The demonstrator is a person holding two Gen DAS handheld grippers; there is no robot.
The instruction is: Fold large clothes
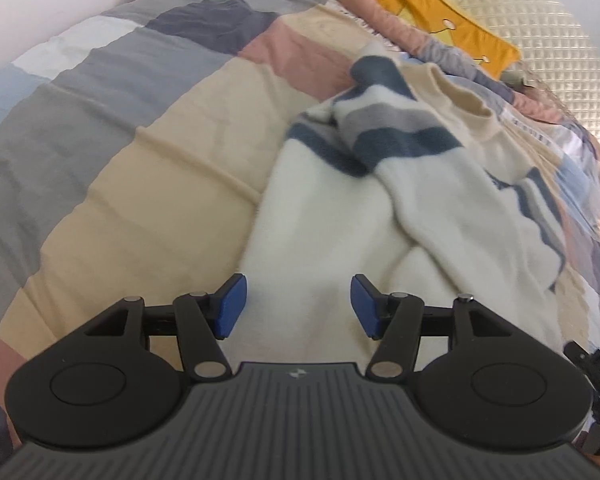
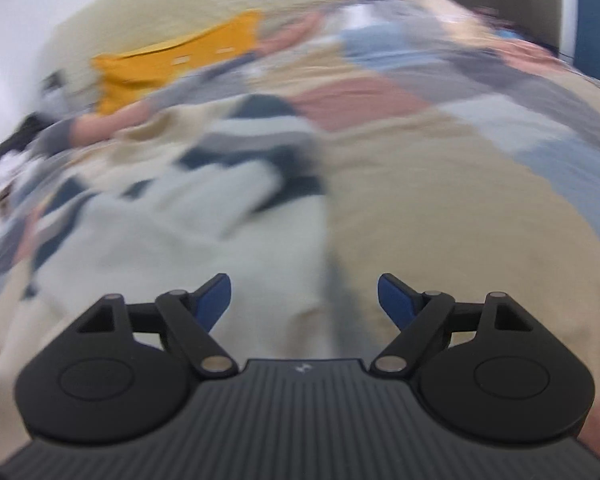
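Note:
A cream sweater (image 1: 340, 216) with dark blue and grey stripes lies crumpled on a patchwork bedspread (image 1: 120, 160). One striped sleeve is folded over its body, and the collar lies at the upper right. My left gripper (image 1: 298, 306) is open and empty, just above the sweater's plain cream lower part. In the blurred right wrist view the sweater (image 2: 204, 232) lies at left. My right gripper (image 2: 304, 304) is open and empty, over the sweater's right edge where it meets the bedspread (image 2: 440, 220).
A yellow cushion (image 1: 440, 12) lies at the head of the bed against a cream quilted headboard (image 1: 540, 40); it also shows in the right wrist view (image 2: 172, 68). A white wall (image 1: 40, 8) borders the bed's far left side.

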